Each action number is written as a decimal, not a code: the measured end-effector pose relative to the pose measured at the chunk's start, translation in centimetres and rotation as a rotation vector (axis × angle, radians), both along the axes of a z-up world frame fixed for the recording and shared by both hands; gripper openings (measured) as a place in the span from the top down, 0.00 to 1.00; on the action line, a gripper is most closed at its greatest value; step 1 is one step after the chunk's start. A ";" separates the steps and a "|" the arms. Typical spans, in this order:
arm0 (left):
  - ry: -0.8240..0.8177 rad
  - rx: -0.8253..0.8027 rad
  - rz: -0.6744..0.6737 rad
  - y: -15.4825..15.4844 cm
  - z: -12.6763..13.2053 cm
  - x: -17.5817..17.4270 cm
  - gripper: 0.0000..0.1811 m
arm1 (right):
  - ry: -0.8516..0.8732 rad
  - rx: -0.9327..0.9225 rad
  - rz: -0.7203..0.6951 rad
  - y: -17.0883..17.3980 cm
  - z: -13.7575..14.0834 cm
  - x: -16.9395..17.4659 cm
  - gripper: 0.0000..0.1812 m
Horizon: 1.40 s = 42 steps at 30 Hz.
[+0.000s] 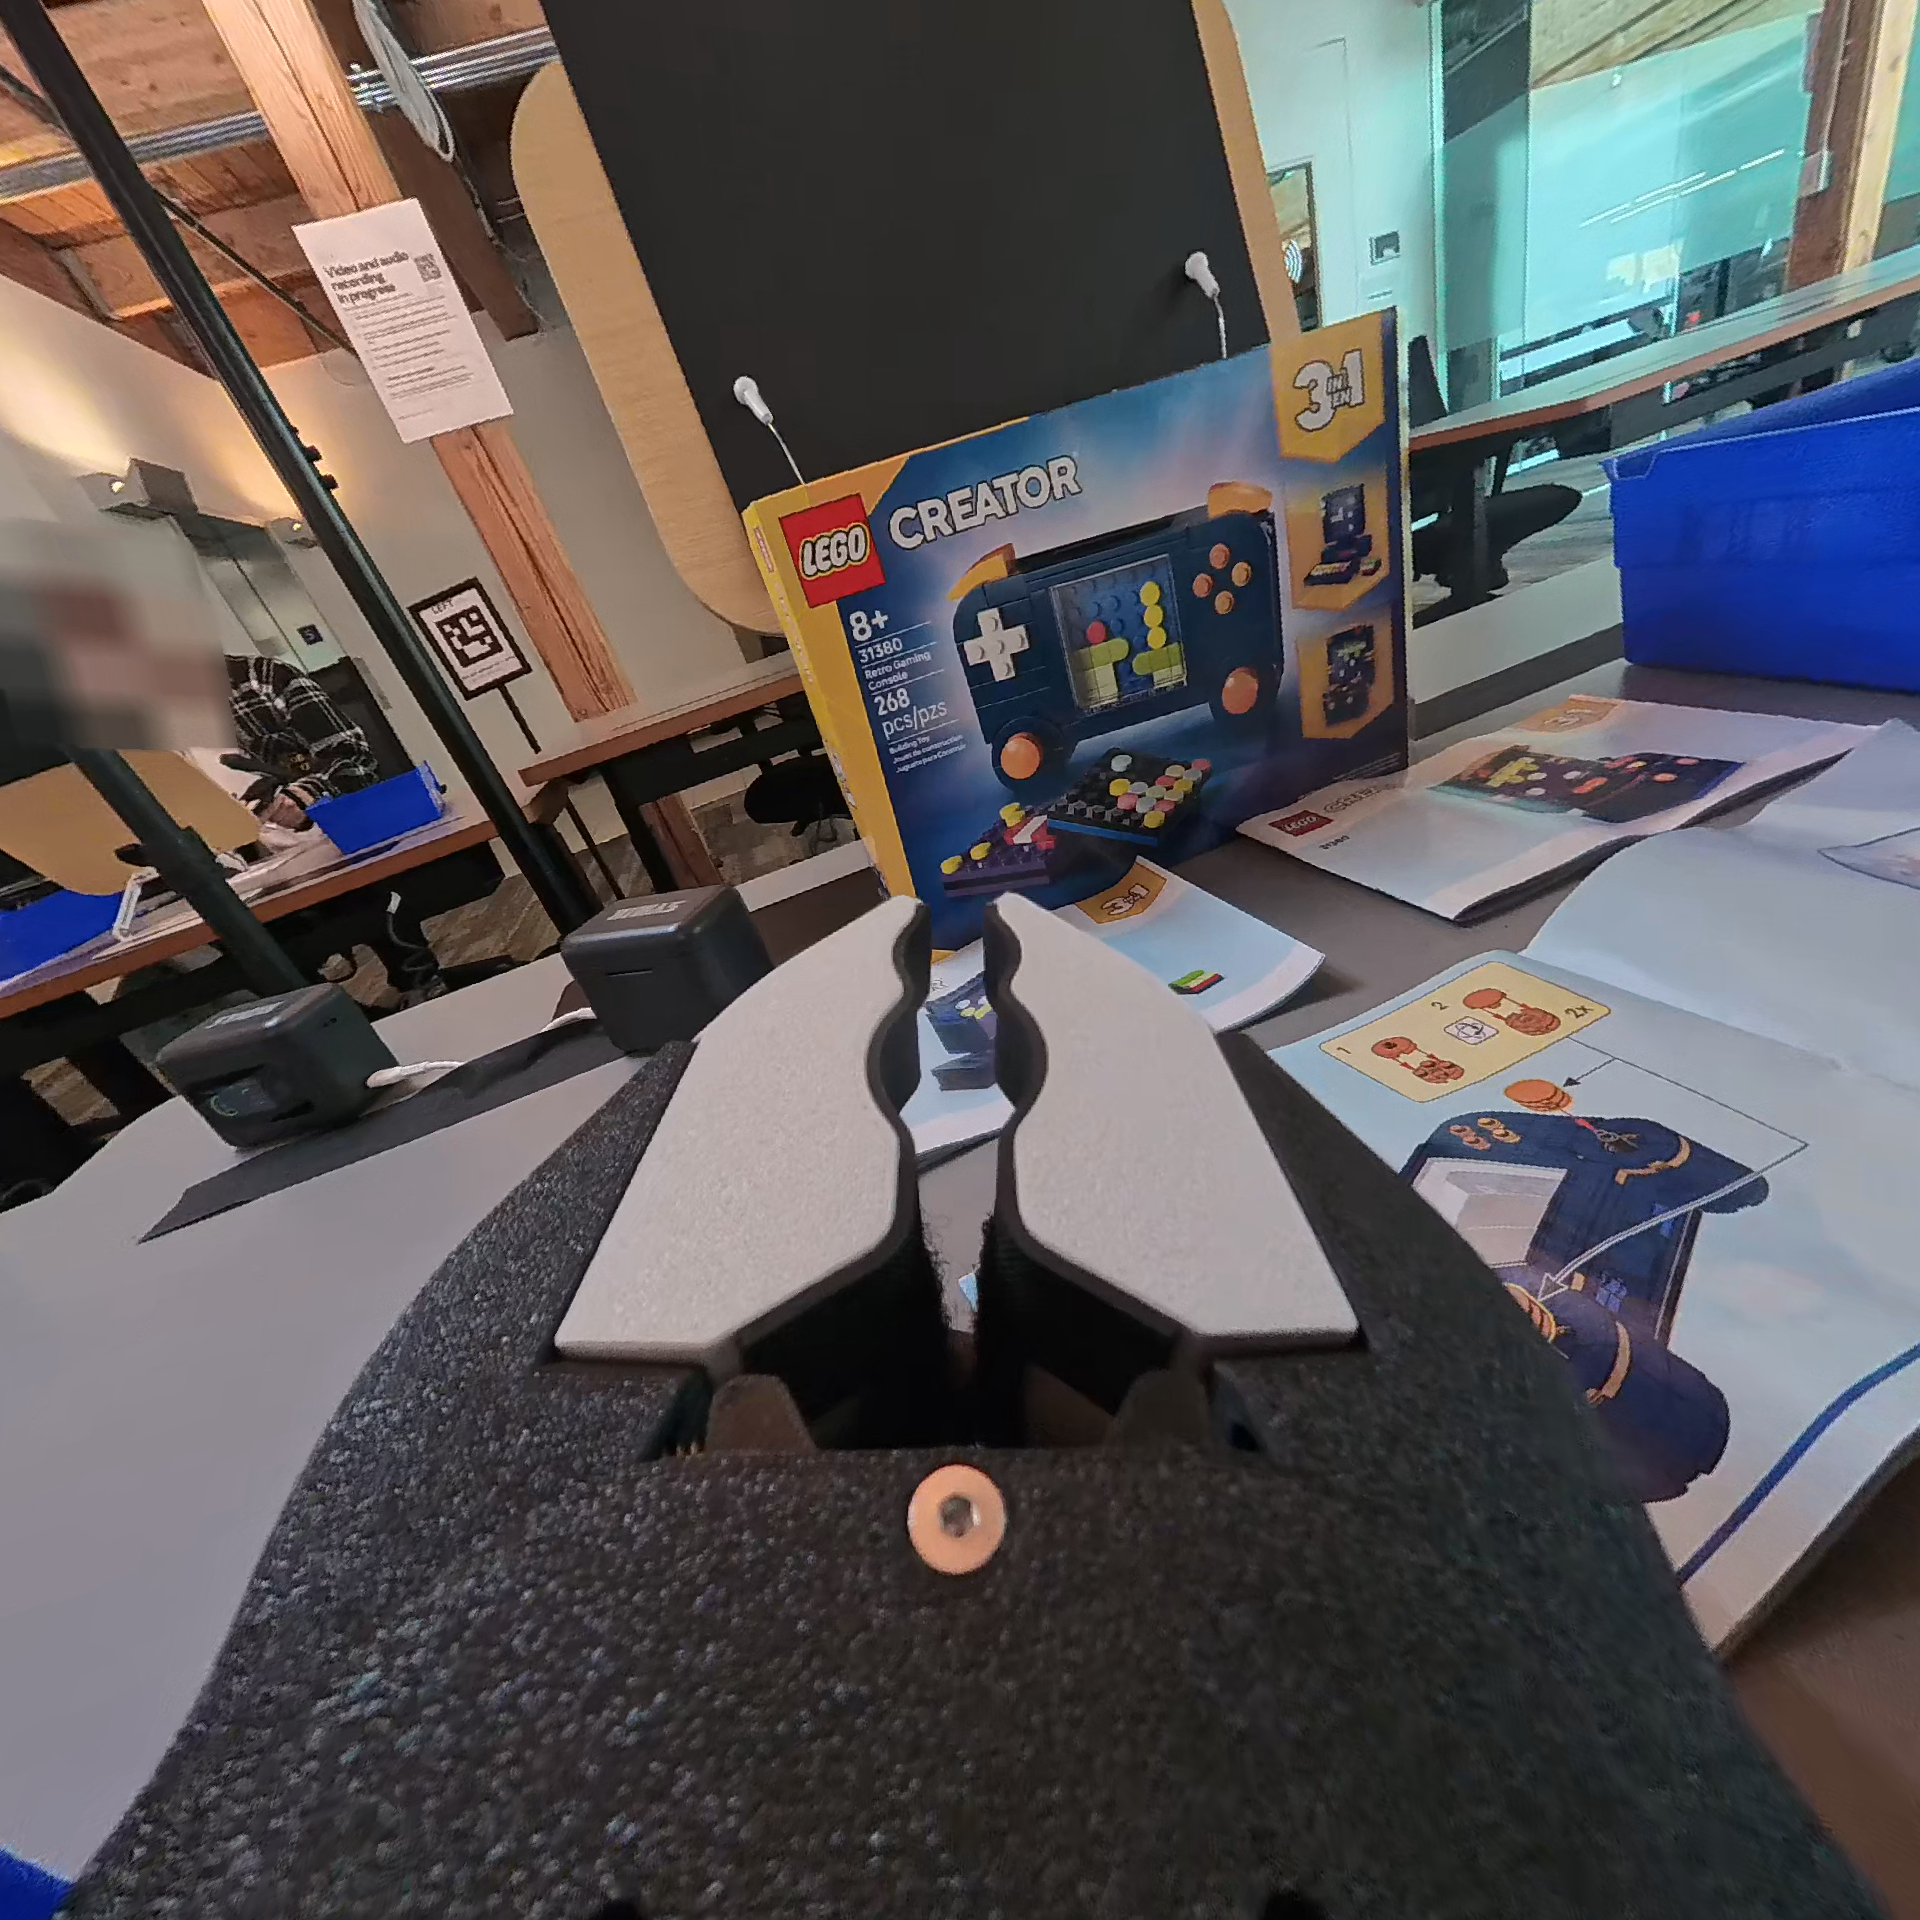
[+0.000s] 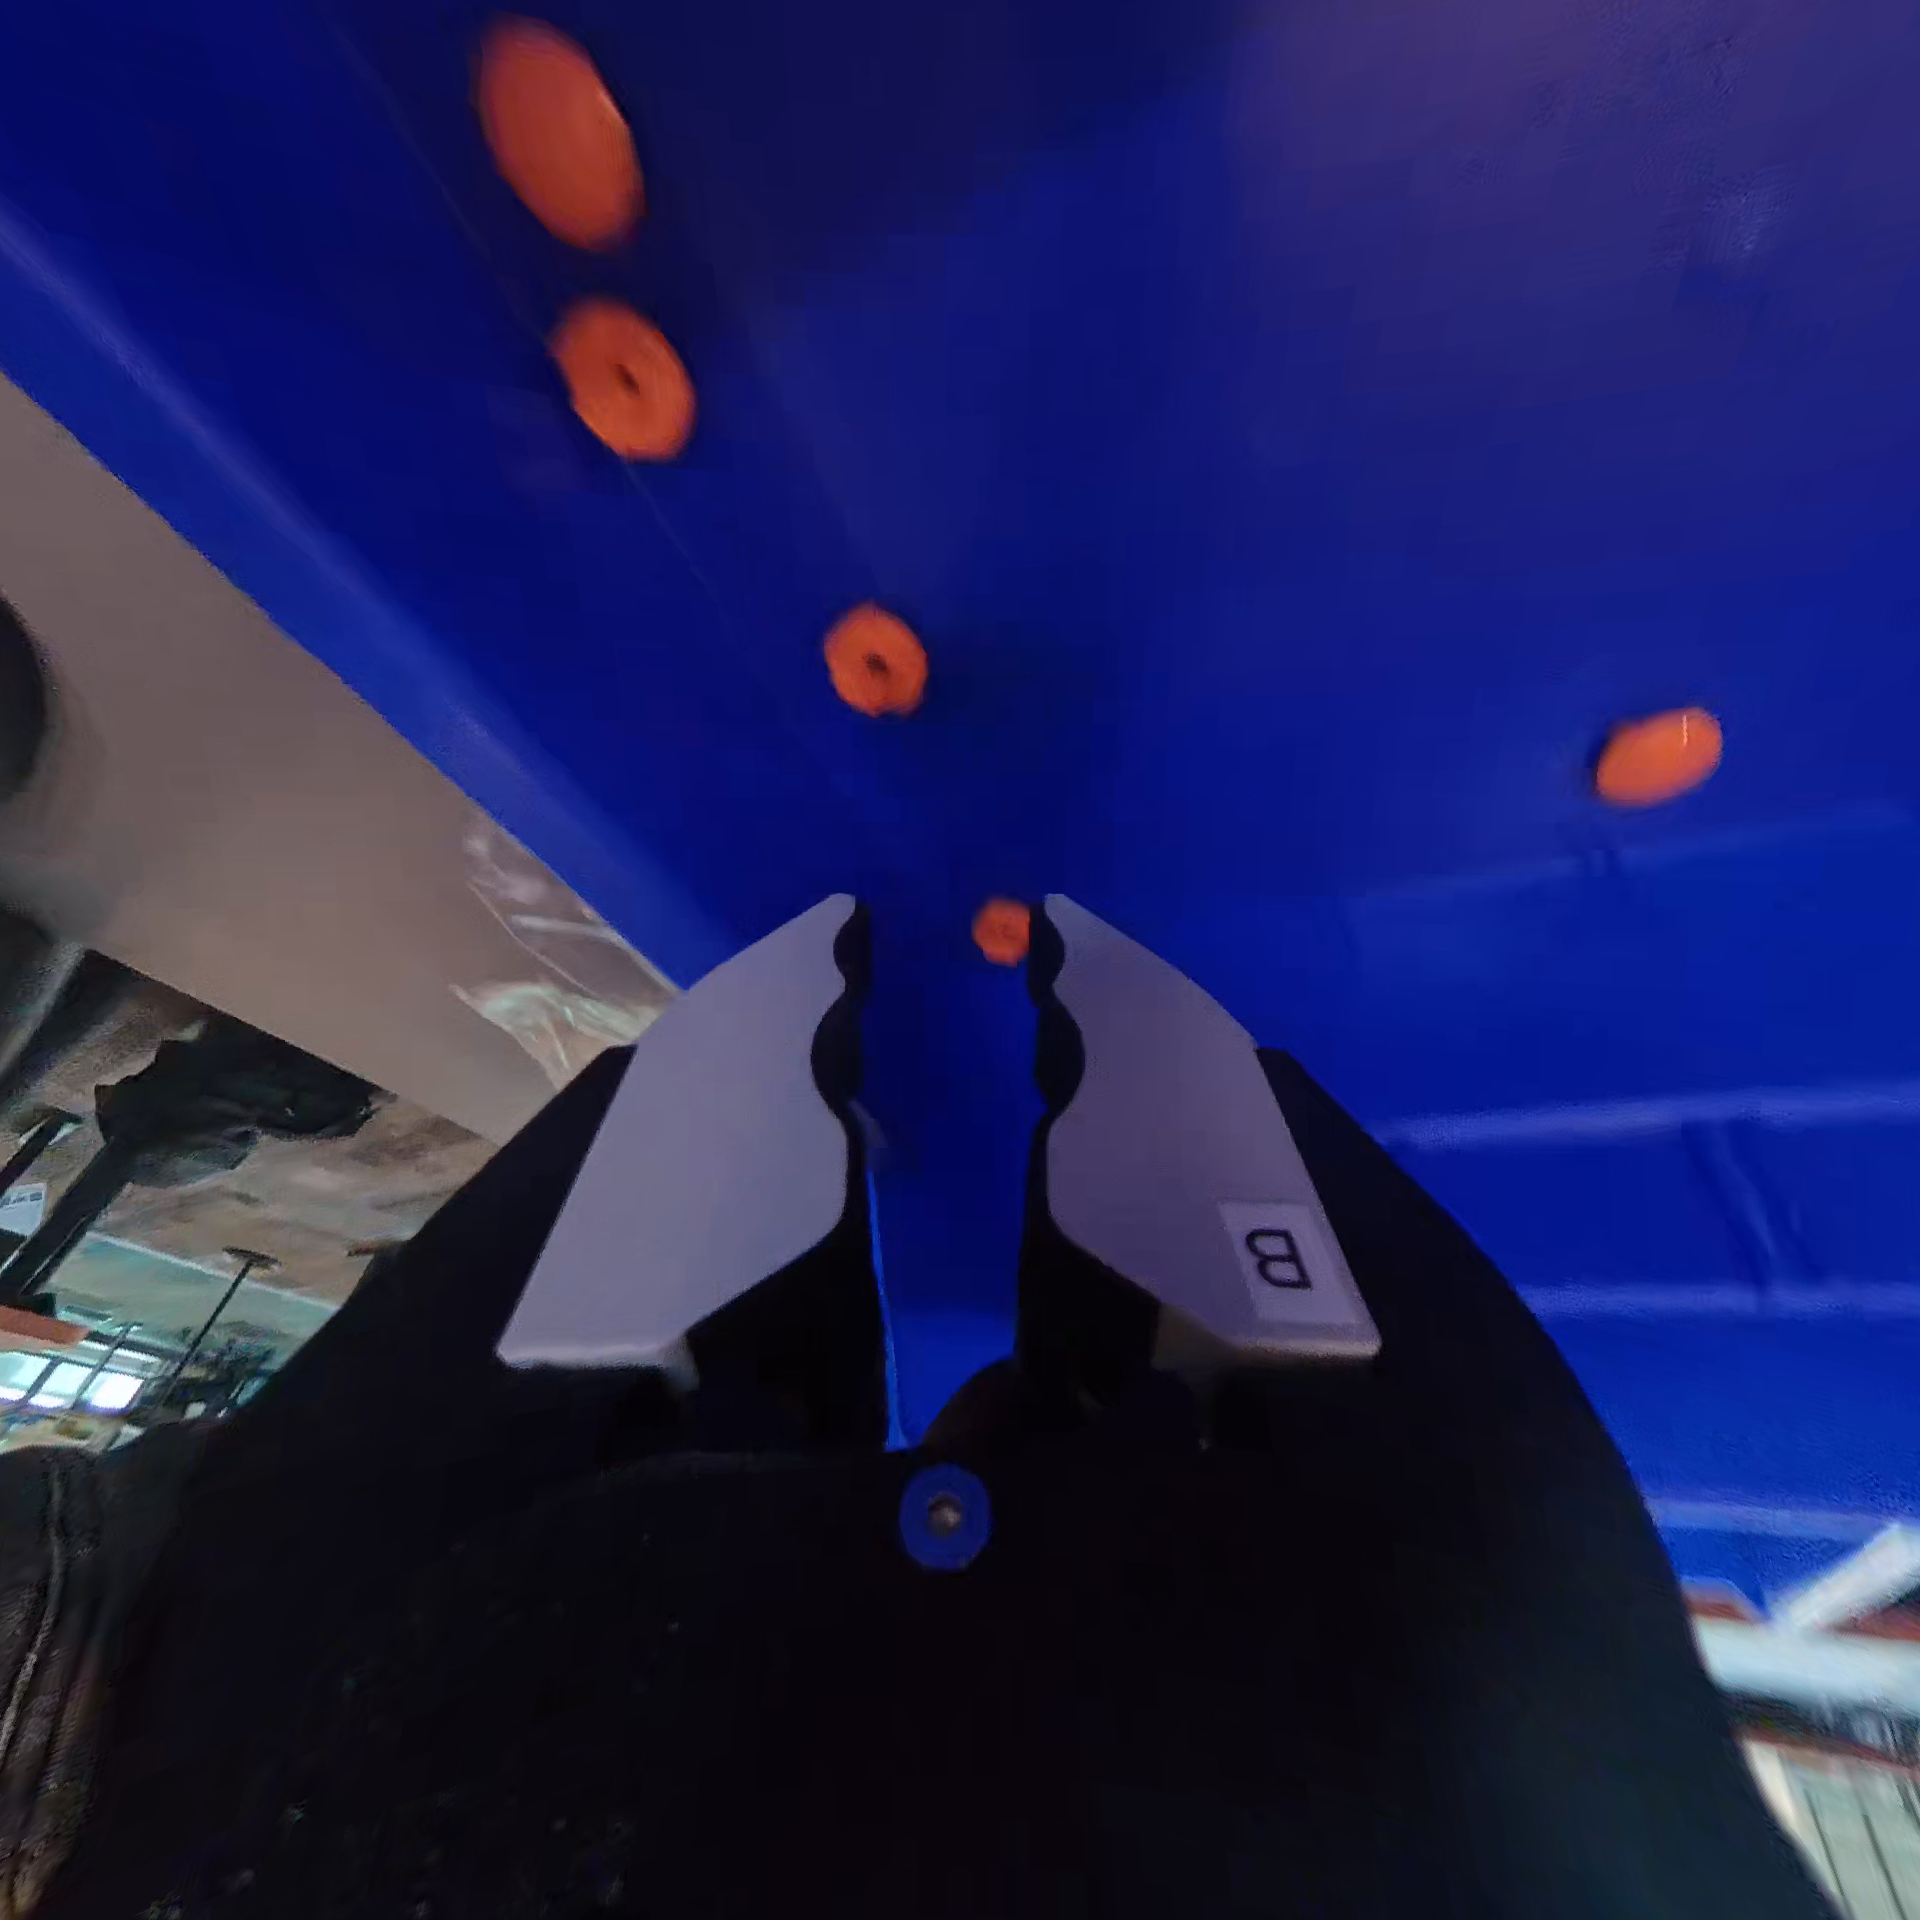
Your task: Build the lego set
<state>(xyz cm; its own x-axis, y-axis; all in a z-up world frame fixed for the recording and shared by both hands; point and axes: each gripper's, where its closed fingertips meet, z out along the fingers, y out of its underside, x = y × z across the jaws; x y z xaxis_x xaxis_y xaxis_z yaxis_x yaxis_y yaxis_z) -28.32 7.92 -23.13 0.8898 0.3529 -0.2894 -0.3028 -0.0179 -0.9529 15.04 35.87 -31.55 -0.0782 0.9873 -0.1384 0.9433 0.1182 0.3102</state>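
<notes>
My left gripper (image 1: 956, 925) is shut and empty. It hovers over the grey table (image 1: 260, 1403) and points at the upright Lego box (image 1: 1091, 644). An open instruction booklet (image 1: 1558, 1195) lies to its right. My right gripper (image 2: 951, 914) is open and reaches down inside a blue bin (image 2: 1247, 416). Several round orange Lego pieces lie on the bin floor. The smallest orange piece (image 2: 1003, 930) sits just beyond the right fingertip. Another orange piece (image 2: 876, 660) lies farther ahead. Nothing is held between the fingers.
A second booklet (image 1: 1538, 800) lies behind the open one, and a blue bin (image 1: 1766, 540) stands at the far right. Two small black boxes (image 1: 665, 961) (image 1: 275, 1060) sit on the table at the left. A black tripod pole (image 1: 312, 468) rises behind them. My hands' fingertips stand some 50 cm from each other. My right gripper's tips are some 4 cm from the orange piece (image 2: 876, 660).
</notes>
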 end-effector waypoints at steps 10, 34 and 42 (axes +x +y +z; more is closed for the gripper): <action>0.019 -0.015 -0.001 0.2 -0.1 0.1 0.95 | 0.181 -0.078 0.280 -1.4 -2.1 -3.4 0.87; -0.896 0.081 -1.215 1.1 12.5 25.6 0.83 | 2.202 0.723 0.797 -25.9 21.7 -16.1 0.94; -0.842 0.116 -1.248 -1.4 12.3 27.1 0.85 | 2.238 0.617 0.848 -30.0 21.2 -16.5 0.94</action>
<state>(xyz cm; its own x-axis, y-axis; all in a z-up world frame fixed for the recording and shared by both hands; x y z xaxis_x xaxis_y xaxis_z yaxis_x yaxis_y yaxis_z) -1.17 6.50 -10.88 0.5144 -0.7485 0.4185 0.5528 -0.0836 -0.8291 -1.44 5.84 -10.34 0.1414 0.5665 0.8119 -0.3898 0.7857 -0.4803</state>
